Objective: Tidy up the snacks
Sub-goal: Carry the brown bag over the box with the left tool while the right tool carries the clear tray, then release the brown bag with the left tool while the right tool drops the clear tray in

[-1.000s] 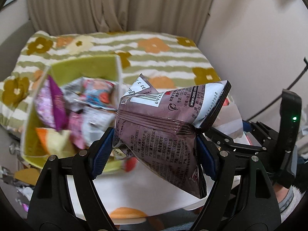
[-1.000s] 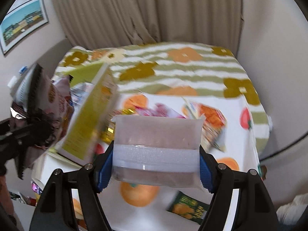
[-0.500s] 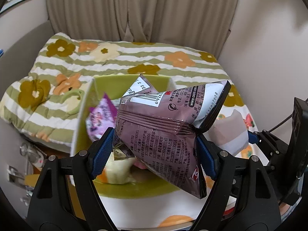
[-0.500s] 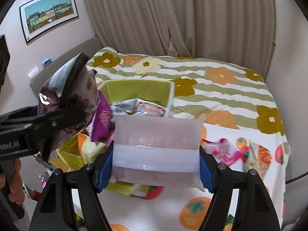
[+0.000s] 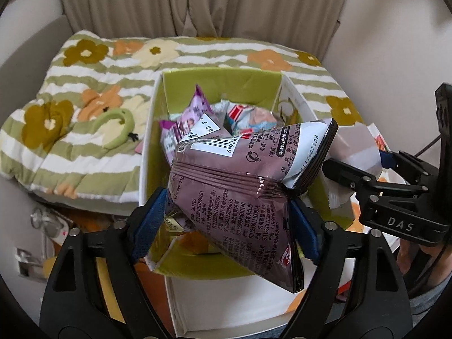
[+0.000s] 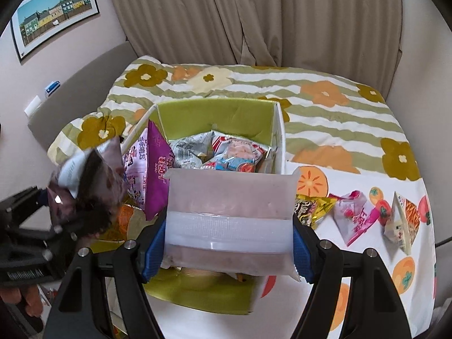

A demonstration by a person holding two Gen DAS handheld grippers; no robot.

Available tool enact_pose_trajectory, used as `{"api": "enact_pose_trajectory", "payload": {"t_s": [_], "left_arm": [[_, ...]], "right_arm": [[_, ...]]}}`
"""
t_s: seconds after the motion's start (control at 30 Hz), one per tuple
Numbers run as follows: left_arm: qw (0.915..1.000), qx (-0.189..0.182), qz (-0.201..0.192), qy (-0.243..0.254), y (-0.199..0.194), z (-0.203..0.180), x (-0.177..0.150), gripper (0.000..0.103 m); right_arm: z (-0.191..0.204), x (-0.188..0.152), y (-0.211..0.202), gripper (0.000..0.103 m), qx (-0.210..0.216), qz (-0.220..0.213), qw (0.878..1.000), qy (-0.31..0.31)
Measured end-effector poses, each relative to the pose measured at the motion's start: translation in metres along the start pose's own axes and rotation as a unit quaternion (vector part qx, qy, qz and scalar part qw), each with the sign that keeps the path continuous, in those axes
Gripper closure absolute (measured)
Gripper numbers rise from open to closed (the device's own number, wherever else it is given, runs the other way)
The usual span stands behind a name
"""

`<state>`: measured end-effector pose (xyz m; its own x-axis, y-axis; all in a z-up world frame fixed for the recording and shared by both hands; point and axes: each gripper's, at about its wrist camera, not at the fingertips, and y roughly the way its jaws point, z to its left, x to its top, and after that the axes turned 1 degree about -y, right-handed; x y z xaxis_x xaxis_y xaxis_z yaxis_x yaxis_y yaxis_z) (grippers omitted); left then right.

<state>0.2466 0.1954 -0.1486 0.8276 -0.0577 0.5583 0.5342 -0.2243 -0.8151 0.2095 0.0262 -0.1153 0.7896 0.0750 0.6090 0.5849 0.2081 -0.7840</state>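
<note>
Desk with fruit-print cloth, and bed behind it

The desk (image 6: 367, 296) carried a green-lined box (image 6: 214, 110) of snacks, and to its right lay a yellow packet (image 6: 313, 207), a pink packet (image 6: 354, 214) and an orange-and-white packet (image 6: 404, 223). A flowered striped quilt (image 6: 325, 110) covered the bed behind.

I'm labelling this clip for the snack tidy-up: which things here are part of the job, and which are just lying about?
Part of the job:
- green box holding packets
- brown snack bag in the left gripper, whose jaws are opening
- frosted pouch in the right gripper
- loose packets on the tablecloth, e.g. the pink one

Just lying about:
- flowered quilt
- green ring toy
- framed picture
- curtain
</note>
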Motion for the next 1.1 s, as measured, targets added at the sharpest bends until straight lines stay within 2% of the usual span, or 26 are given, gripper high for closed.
{"api": "enact_pose_trajectory", "payload": {"t_s": [0.03,0.1,0.33,0.43,0.5,0.63,0.9,0.97,1.0,1.03,1.1], "left_arm": [[1.0000,0.000,0.001,-0.002,0.003,0.003,-0.001,0.007],[0.9999,-0.013,-0.001,-0.010,0.005,0.011,-0.004,0.000],[0.9971,-0.062,-0.008,-0.044,-0.001,0.035,-0.013,0.000],[0.9940,-0.087,-0.028,-0.061,-0.004,0.041,-0.014,0.000],[0.9946,-0.084,-0.012,-0.061,0.002,0.039,-0.011,0.000],[0.9934,-0.090,-0.035,-0.062,-0.014,0.038,-0.005,0.000],[0.9945,-0.063,-0.044,-0.071,-0.022,0.047,-0.003,0.000],[0.9946,-0.057,-0.046,-0.074,-0.022,0.048,-0.004,0.000],[0.9947,-0.053,-0.045,-0.075,-0.021,0.048,-0.005,0.000],[0.9948,-0.051,-0.045,-0.076,-0.020,0.049,-0.006,0.000],[0.9948,-0.046,-0.043,-0.081,-0.019,0.051,-0.008,0.000]], "right_arm": [[0.003,0.000,0.002,0.033,-0.001,0.003,1.000,0.001],[0.007,-0.001,0.005,0.033,-0.004,0.007,1.000,0.000],[0.017,-0.006,0.015,0.033,-0.013,0.023,1.000,0.006],[0.018,-0.007,0.016,0.033,-0.017,0.026,1.000,0.006],[0.018,-0.007,0.018,0.033,-0.021,0.027,0.999,0.005],[0.020,-0.004,0.019,0.033,-0.020,0.030,0.999,0.001],[0.030,-0.008,0.029,0.031,-0.004,0.046,0.999,0.017],[0.031,-0.011,0.033,0.027,0.001,0.050,0.998,0.028],[0.032,-0.013,0.032,0.018,0.010,0.042,0.999,0.030],[0.033,-0.015,0.029,0.004,0.015,0.028,0.999,0.026],[0.035,-0.019,0.026,0.000,0.012,0.011,1.000,0.011]]}}
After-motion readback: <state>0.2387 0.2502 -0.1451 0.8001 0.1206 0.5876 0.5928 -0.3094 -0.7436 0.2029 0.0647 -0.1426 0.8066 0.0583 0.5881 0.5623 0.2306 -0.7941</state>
